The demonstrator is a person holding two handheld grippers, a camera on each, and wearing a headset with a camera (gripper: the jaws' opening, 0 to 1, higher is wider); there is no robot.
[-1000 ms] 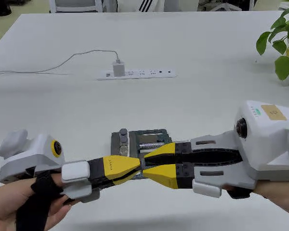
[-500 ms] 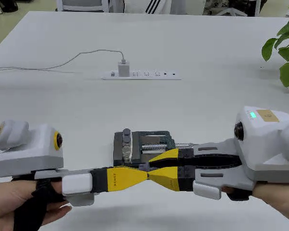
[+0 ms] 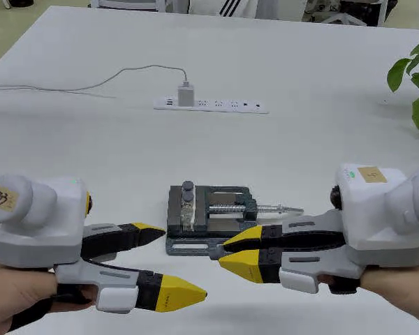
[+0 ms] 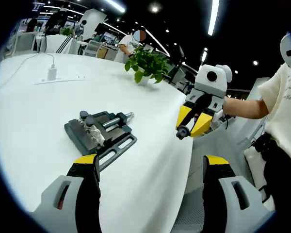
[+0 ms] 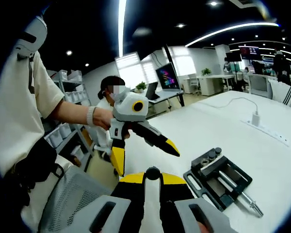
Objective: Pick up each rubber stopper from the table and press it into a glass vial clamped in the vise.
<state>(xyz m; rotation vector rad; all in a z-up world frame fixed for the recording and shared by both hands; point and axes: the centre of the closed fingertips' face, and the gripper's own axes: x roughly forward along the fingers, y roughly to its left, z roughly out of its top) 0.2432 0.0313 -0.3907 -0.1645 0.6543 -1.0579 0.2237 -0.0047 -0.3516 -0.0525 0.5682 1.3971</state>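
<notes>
Two tools hover just in front of the vise (image 3: 220, 209), which sits on the desk (image 3: 300, 146). The R tool (image 3: 228, 252), at the vise's front-right, is pinched narrow on a dark rubber stopper (image 5: 153, 173), gripped at the very tips w/ its rounded end poking out. The L tool (image 3: 169, 262), at the vise's front-left, gapes wide w/ nothing in it. Glass vials (image 3: 188, 213) stand clamped in a row at the vise's left end. Dark caps show on at least two; whether an open one is left can't be told from these angles.

Step in hand, prob.: pick-up done, carry to a vial pending. The next move calls for lifting the R tool over the vise, lining the stopper up w/ an uncapped vial mouth, then pressing straight down. Glass is brittle, so an off-axis push looks risky.

In the way: the vise's screw rod (image 3: 276, 208) juts out on the R tool's side, and the capped vials crowd any free neck. Well behind the vise lie a power strip (image 3: 216, 105) w/ charger (image 3: 186, 93) and cable (image 3: 91, 87). A plant (image 3: 415, 77) sits far off to the vise's right, no obstacle.
</notes>
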